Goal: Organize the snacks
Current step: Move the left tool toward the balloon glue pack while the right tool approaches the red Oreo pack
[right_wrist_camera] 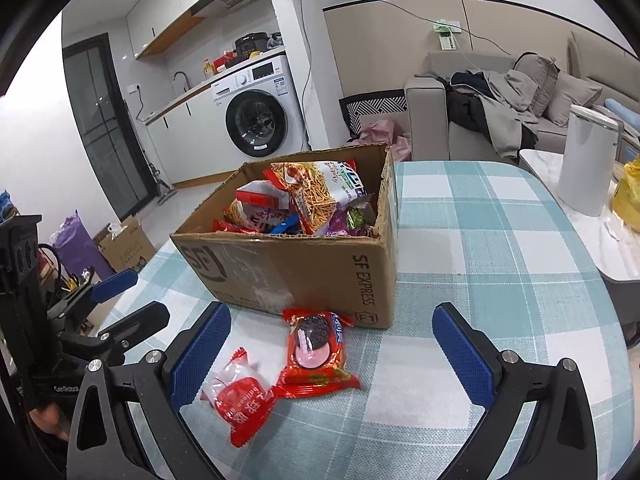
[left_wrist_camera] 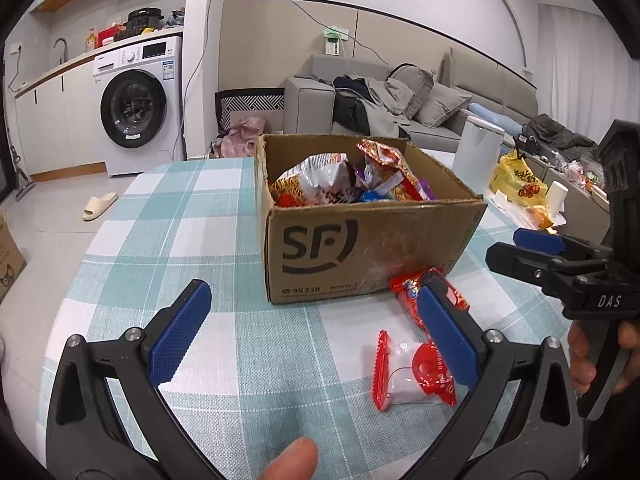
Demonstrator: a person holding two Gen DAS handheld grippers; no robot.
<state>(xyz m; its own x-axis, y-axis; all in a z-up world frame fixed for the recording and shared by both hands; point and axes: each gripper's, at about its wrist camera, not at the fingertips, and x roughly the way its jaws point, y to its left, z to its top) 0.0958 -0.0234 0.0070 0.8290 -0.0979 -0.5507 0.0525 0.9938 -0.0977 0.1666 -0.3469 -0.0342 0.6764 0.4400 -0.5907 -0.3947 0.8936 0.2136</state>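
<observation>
A cardboard box [left_wrist_camera: 360,240] printed with "SF" sits on a table covered with a blue-and-white checked cloth [left_wrist_camera: 200,220]. The box is open at the top and holds several snack bags [right_wrist_camera: 304,200], among them noodle-snack packs in red and silver.

Two snacks lie on the cloth outside the box. A red cookie packet [right_wrist_camera: 316,350] with a sandwich-cookie picture lies just in front of the box's near wall, its top edge touching or nearly touching the cardboard. A small red-and-clear packet [right_wrist_camera: 236,394] lies beside it, closer to the cameras, with its corner touching the cookie packet.

The left gripper [left_wrist_camera: 316,328] hangs above the cloth in front of the box with its blue-padded fingers spread wide, holding nothing; the small packet shows just inside its right finger. The right gripper [right_wrist_camera: 332,340] is also spread wide and empty, with both loose packets lying between its fingers, nearer the left one
</observation>
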